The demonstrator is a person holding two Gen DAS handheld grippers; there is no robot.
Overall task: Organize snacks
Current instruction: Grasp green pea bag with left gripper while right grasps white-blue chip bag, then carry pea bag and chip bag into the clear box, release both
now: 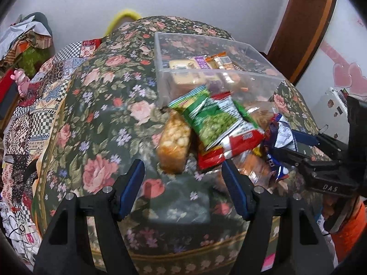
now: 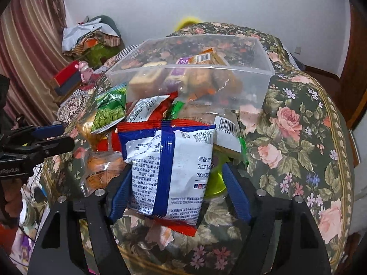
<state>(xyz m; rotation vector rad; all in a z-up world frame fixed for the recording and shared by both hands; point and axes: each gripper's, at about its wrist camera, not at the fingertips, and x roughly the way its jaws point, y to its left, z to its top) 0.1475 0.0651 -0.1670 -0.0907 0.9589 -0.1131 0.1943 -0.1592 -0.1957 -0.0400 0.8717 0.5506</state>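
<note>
A clear plastic box (image 1: 220, 73) (image 2: 263, 68) with several snack packs in it sits on the floral table. In front of it lies a pile of snacks: a green pea bag (image 1: 213, 119) (image 2: 110, 112), a clear bag of pale snacks (image 1: 174, 139), a red packet (image 1: 236, 142). My right gripper (image 2: 176, 176) has its jaws around a blue-and-white snack bag (image 2: 169, 169), touching its sides; it also shows in the left wrist view (image 1: 296, 144). My left gripper (image 1: 183, 171) is open and empty, just in front of the pile; it shows at the left in the right wrist view (image 2: 55, 135).
The round table has a dark floral cloth (image 1: 103, 119) (image 2: 298, 137). An orange-snack bag (image 2: 103, 167) and a green lidded item (image 2: 215, 181) lie beside the held bag. A cluttered bed (image 1: 27, 105) is to the left, a wooden door frame (image 1: 305, 23) to the right.
</note>
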